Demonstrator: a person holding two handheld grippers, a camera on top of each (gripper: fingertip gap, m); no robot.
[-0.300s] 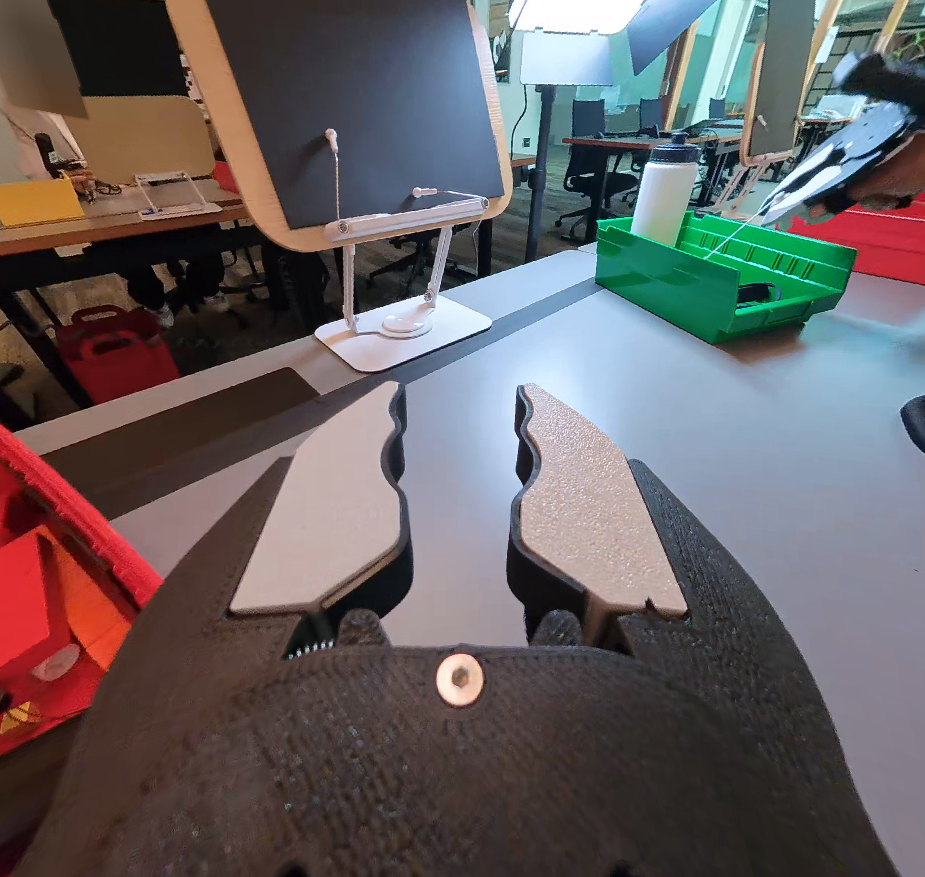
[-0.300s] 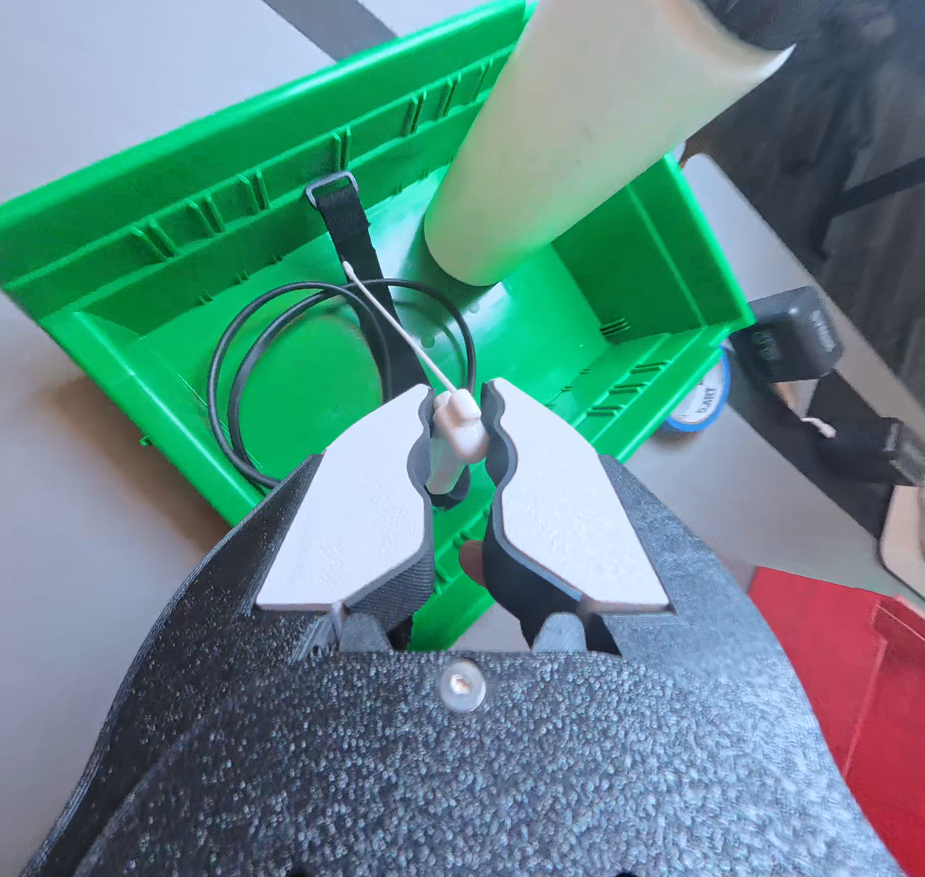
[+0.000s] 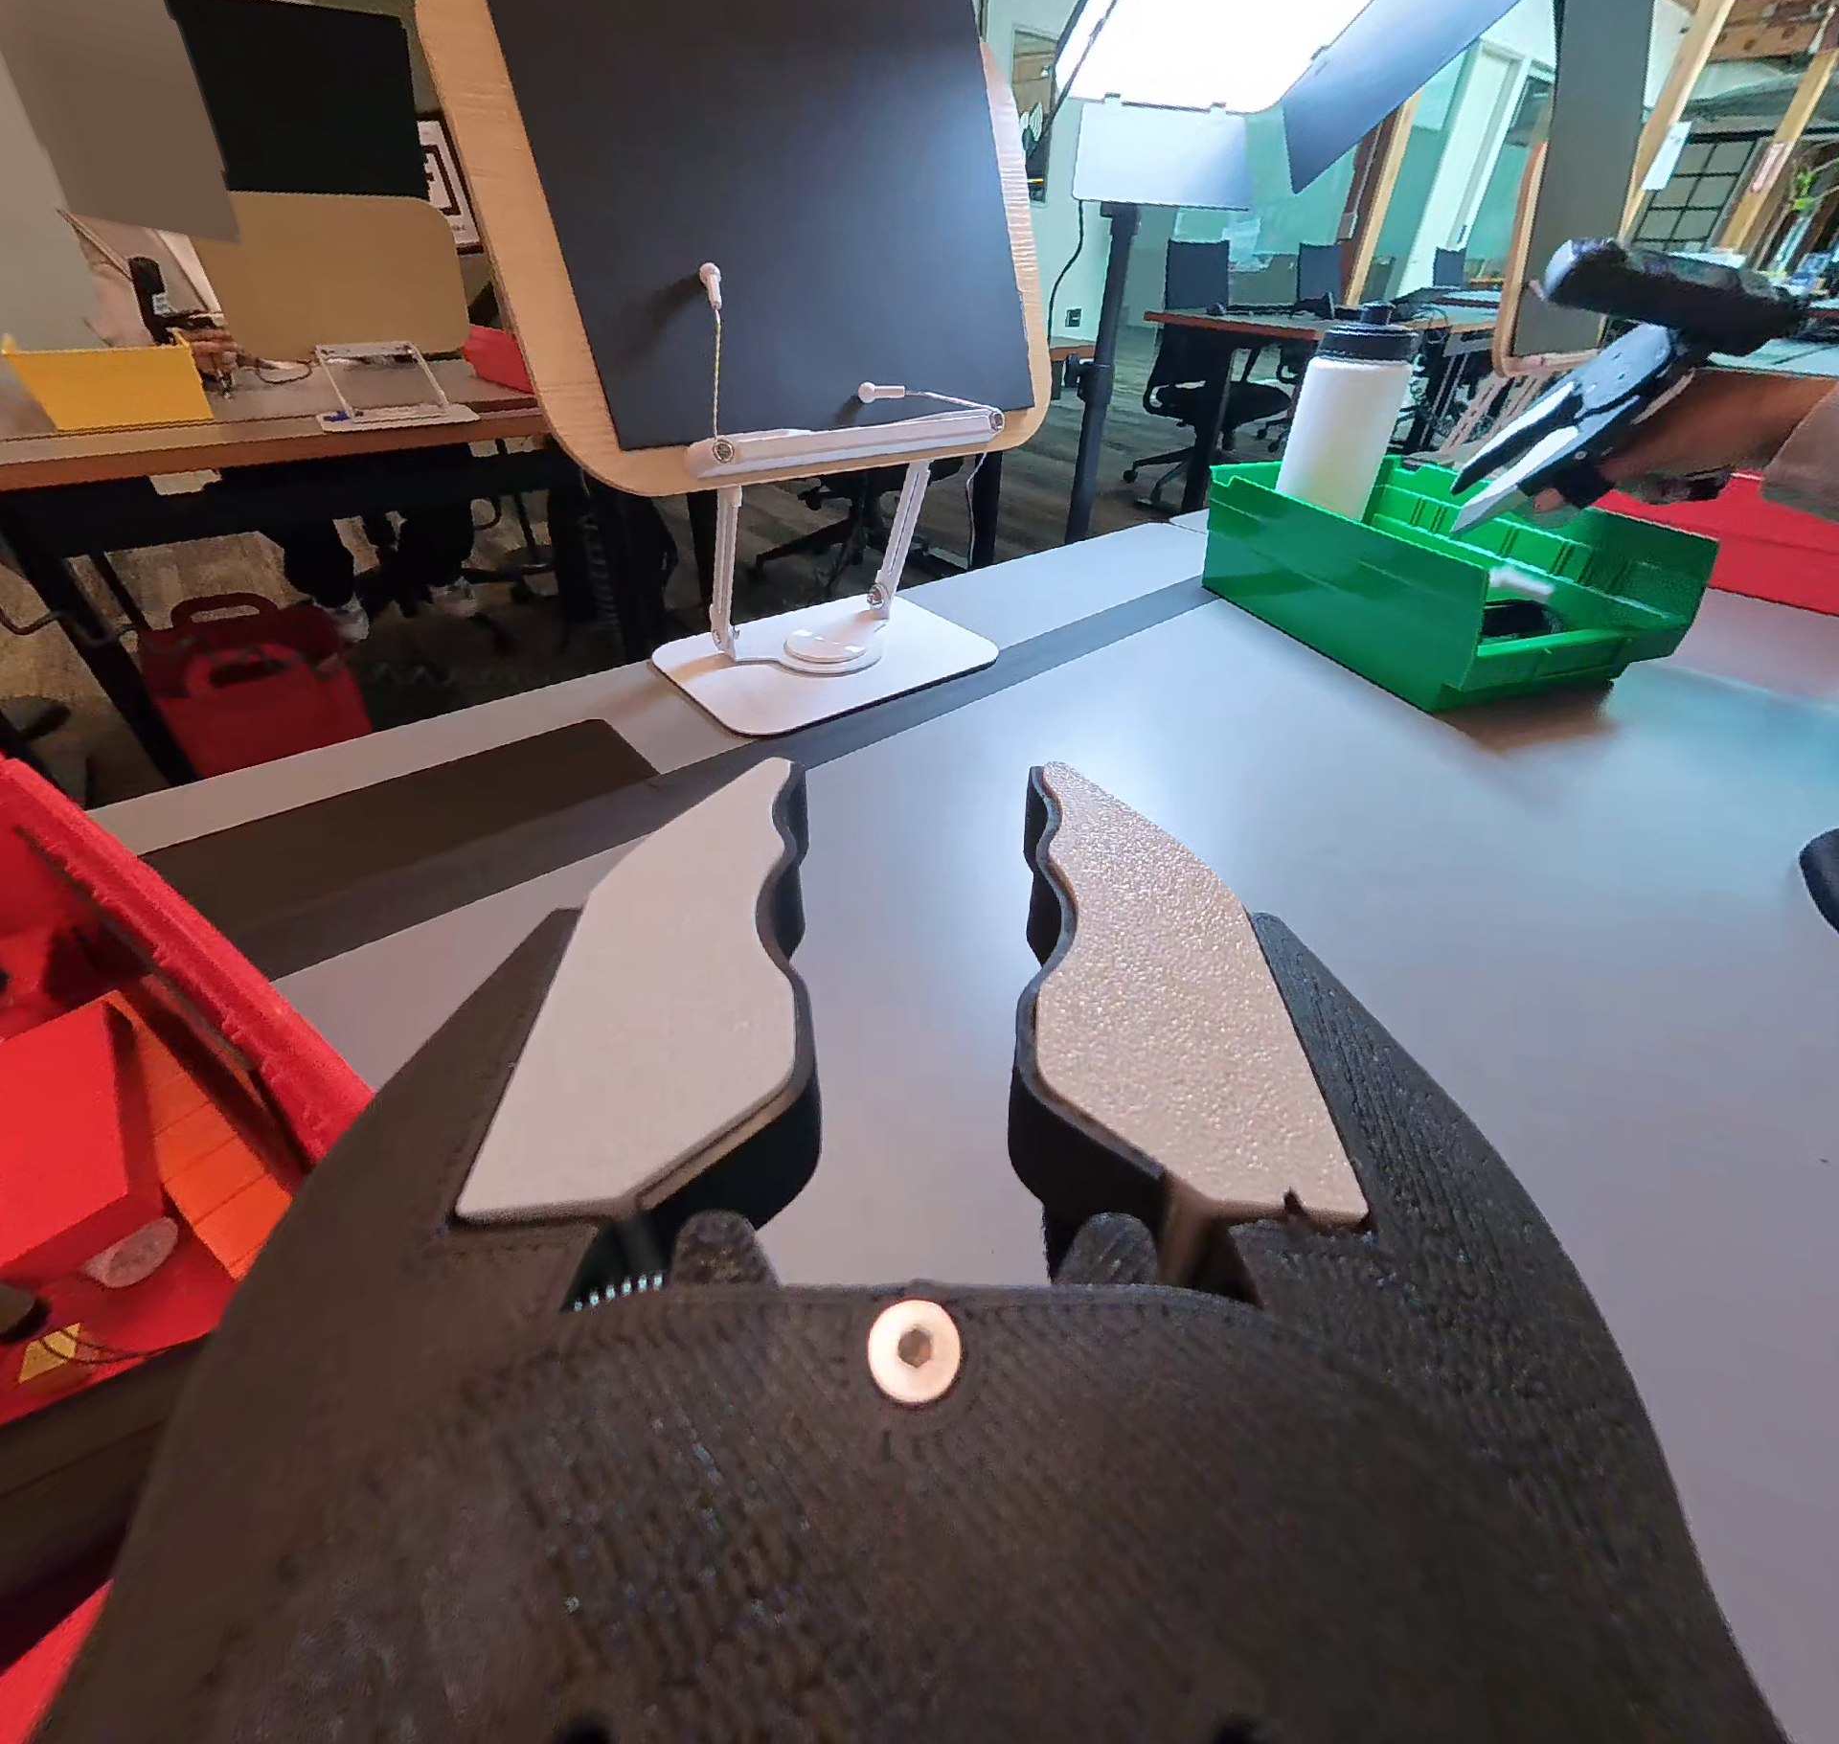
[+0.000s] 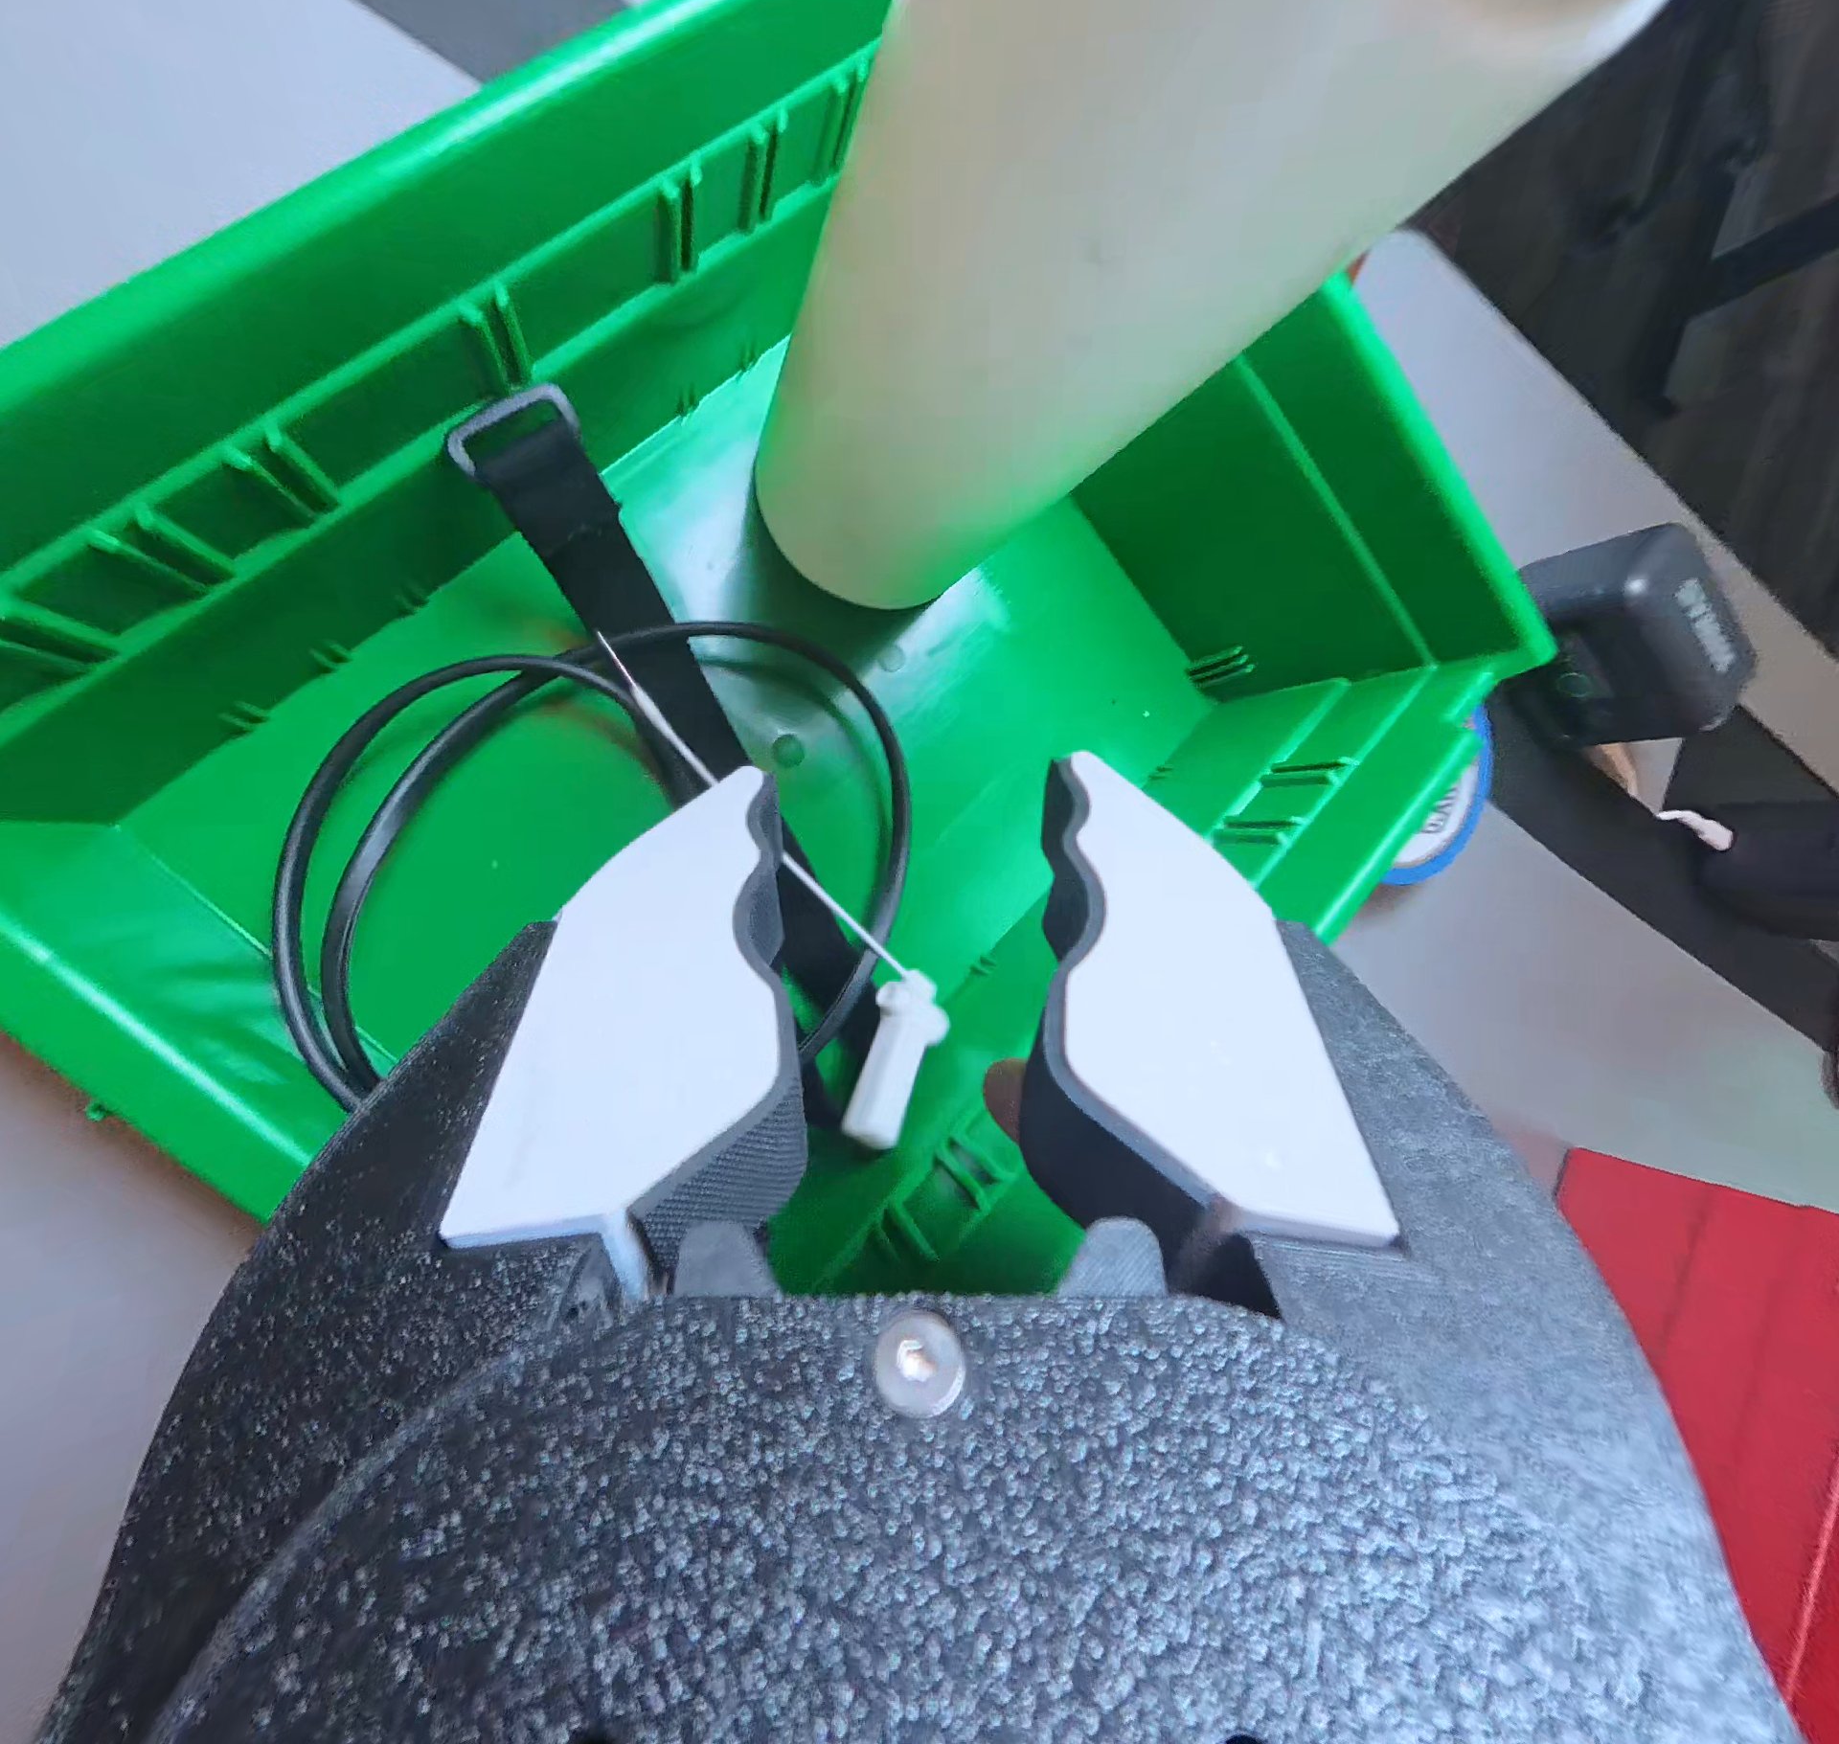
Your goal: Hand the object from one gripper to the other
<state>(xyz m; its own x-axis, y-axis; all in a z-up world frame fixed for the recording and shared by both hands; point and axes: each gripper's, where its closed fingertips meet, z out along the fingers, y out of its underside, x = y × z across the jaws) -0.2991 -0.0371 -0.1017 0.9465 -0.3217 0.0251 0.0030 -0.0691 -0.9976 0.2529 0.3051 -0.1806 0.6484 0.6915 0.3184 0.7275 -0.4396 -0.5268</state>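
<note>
Desk (image 3: 1393, 900): grey, dark strip across its far part.
Light panel (image 3: 1254, 5): bright, far right, on a stand.
Far desks (image 3: 249, 433): wood-topped, left.
Office chairs (image 3: 1194, 383): black, far right.
Floor (image 3: 557, 642): dark.

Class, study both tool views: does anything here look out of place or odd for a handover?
Yes: the small white pin sits loose between the open right tool above the green bin. The left tool, also open, hovers far off.

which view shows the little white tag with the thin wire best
The right wrist view: the white tag shows sharply between the open right claw, over the green bin. The left wrist view shows only a small white blur in the bin.
</note>
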